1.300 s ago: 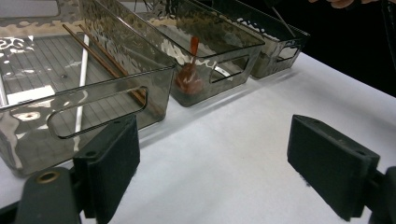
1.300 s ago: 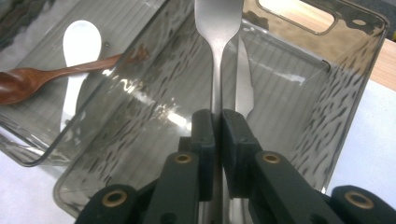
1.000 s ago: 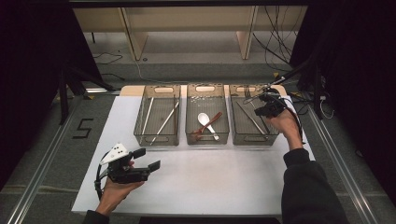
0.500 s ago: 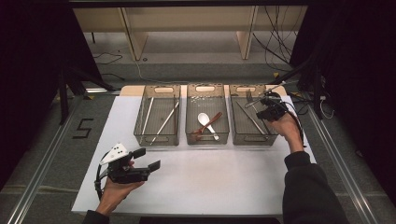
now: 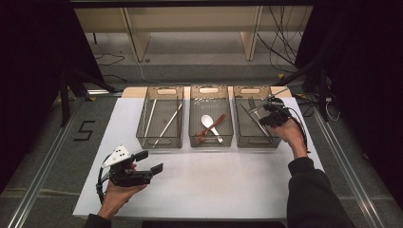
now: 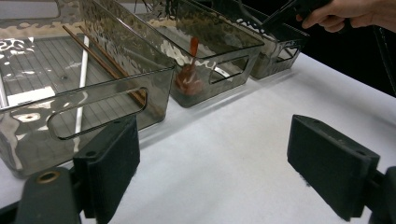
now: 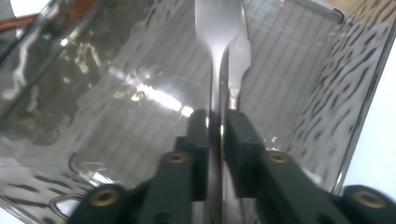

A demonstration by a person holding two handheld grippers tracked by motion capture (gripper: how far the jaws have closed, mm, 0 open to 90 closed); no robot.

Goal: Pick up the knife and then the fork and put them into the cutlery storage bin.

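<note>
This looks like a lab or recording studio rather than a home. A white rectangular table top [image 5: 209,185] sits between dark metal floor rails [image 5: 349,166], with black curtains [image 5: 33,57] hung on both sides. Loose black cables [image 5: 280,33] trail over the grey floor (a taped number "5" [image 5: 85,130] marks it), and three identical smoky clear plastic bins [image 5: 160,122] stand in a row.

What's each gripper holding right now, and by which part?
Right gripper: shut on a metal fork, clamped on the handle below the head, over the right bin. Left gripper: open, holding nothing.
</note>
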